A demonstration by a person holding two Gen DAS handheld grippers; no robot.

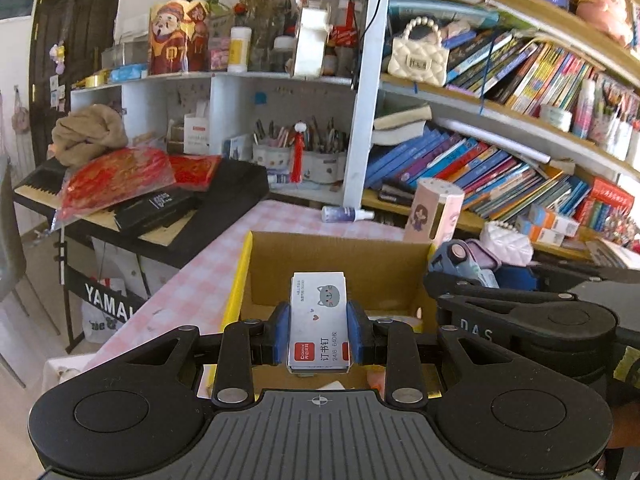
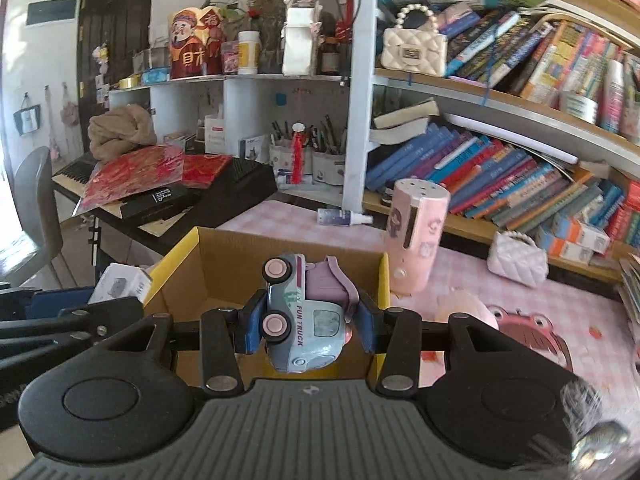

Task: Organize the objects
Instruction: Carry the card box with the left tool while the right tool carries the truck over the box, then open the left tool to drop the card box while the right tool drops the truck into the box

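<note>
The left gripper (image 1: 319,330) has its blue pads (image 1: 281,330) clamped narrowly on the sides of a white staple box (image 1: 319,320), held above the near edge of the open cardboard box (image 1: 340,260). The right gripper (image 2: 310,320) is clamped, somewhat wider, on a pale blue toy truck (image 2: 306,320) lying wheels-left, over the same cardboard box. Only the right wrist view shows the pink frog mat (image 2: 528,328) and tablecloth right of the box; the left wrist view alone shows the keyboard stand's lettering (image 1: 108,304).
</note>
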